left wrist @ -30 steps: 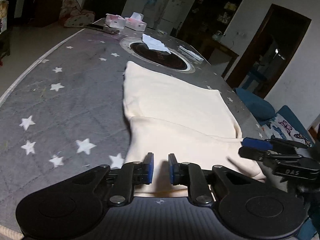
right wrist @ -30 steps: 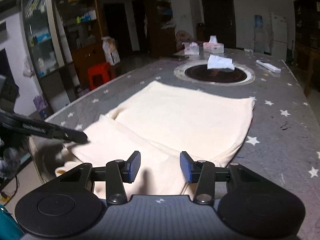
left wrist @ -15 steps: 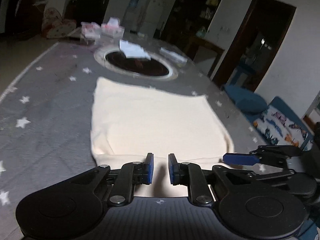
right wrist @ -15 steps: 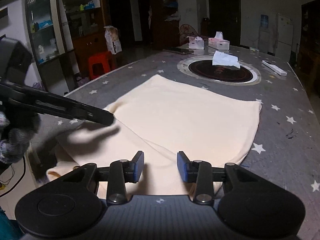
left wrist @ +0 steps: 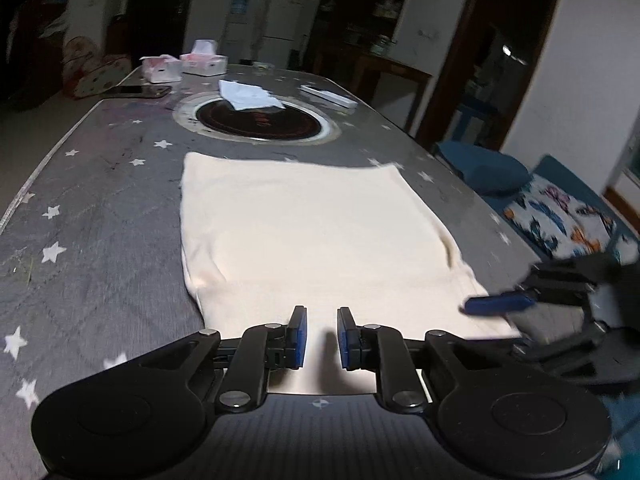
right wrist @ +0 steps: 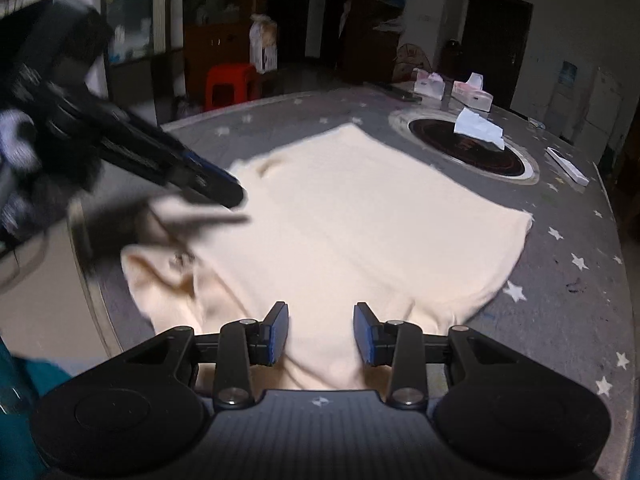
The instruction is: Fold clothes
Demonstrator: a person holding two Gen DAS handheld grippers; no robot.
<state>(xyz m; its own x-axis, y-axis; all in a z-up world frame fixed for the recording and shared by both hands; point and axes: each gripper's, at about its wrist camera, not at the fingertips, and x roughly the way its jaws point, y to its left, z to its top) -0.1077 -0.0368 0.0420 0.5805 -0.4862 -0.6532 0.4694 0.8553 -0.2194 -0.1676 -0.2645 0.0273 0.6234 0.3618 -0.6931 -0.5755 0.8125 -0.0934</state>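
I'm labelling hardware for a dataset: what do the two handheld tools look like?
Both match: the left tool and right tool are matte black, with two round side housings, silver pivot screws, a ribbed centre plate bearing a small crosshair mark, and blue pads lining the fingers.

The garment (left wrist: 312, 232) is plain cream. The tablecloth (left wrist: 100, 216) is grey, dotted with white stars. Both grippers are black with blue pads (left wrist: 301, 336). At one o'clock, the hob (right wrist: 468, 146) is black, ringed in silver; a red stool (right wrist: 230, 84) sits at eleven.

Two low wrist views across one cream garment (left wrist: 312, 232) — opposite near corners.
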